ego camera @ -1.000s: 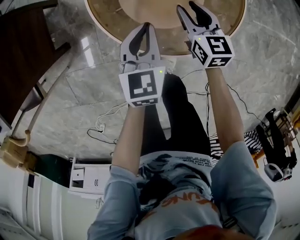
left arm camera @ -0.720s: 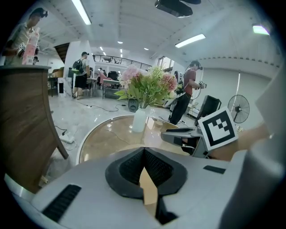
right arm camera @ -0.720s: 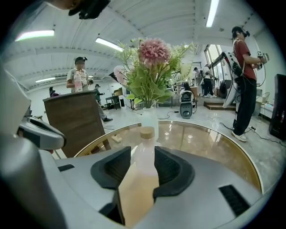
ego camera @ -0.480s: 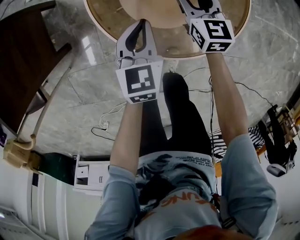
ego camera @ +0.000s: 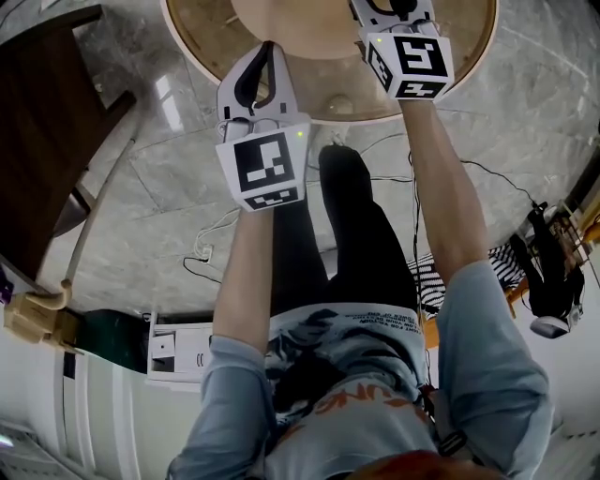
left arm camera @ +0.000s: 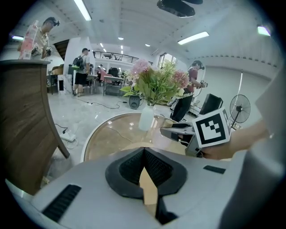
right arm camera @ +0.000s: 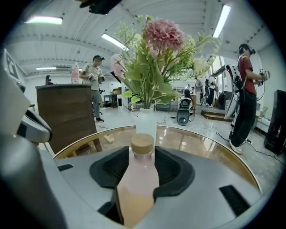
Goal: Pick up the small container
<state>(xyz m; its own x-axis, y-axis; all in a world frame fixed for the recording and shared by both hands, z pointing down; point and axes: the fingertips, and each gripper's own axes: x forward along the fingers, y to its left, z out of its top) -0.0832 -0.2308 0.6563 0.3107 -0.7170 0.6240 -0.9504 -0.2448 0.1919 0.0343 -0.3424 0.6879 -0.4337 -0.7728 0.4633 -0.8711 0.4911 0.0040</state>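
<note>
right gripper (right arm camera: 142,152) moved forward | fingers opening, small container (right arm camera: 138,181) between them | left gripper (left arm camera: 144,150) fingers together

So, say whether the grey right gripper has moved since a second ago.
Yes. The right gripper slid forward, farther over the round wooden table; its jaws are opening with the small pink cork-capped bottle between them.
</note>
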